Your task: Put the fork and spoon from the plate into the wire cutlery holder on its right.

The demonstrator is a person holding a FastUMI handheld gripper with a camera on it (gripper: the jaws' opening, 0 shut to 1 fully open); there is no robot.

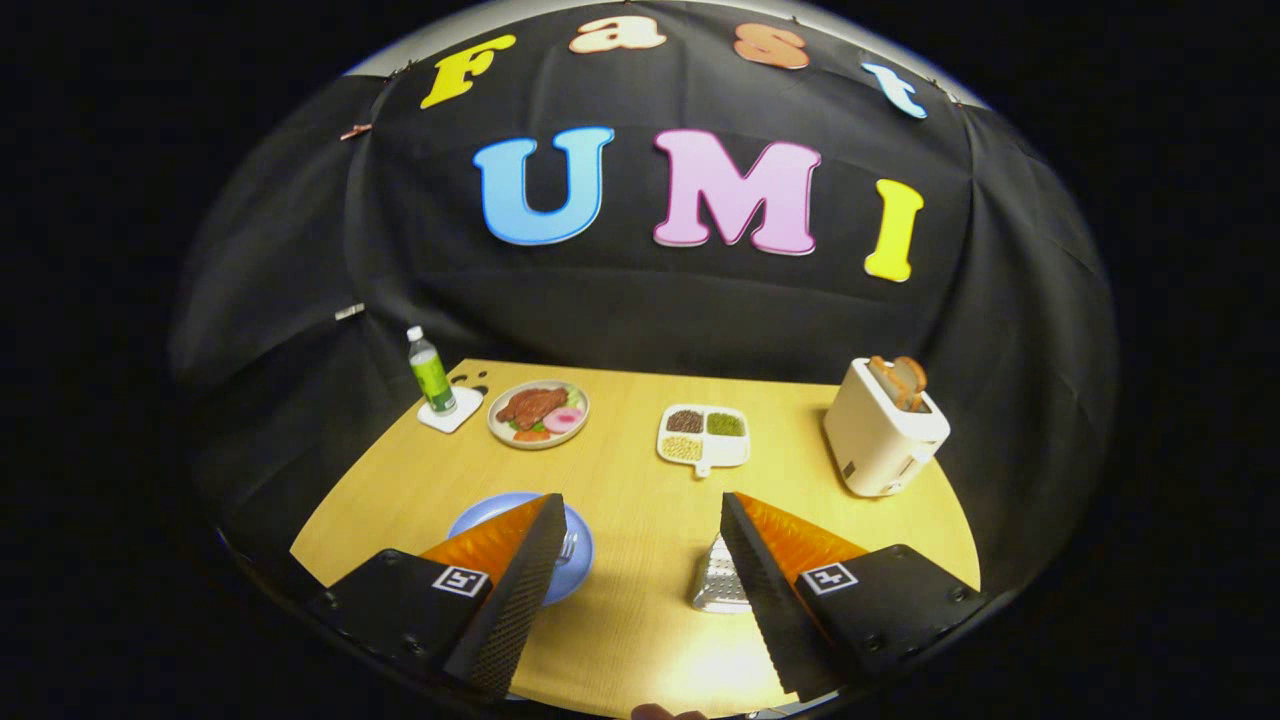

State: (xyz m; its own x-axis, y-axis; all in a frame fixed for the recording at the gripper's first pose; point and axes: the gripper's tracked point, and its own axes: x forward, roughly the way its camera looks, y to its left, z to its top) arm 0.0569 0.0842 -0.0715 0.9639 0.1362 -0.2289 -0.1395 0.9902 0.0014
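Gripper view: we are looking forward along our tool, whose two fingers are standing spread wide apart, gripping nothing, above a light wooden bench. Behind the left finger a blue plate is lying on the bench, and the tines of a fork are peeking out just beside that finger; we cannot make out the spoon. Just inside the right finger the wire cutlery holder is sitting, well apart from the plate. Beyond the fingers we are seeing a green bottle on a white coaster, a plate of meat and vegetables, a white divided dish of grains, and a cream toaster holding toast.
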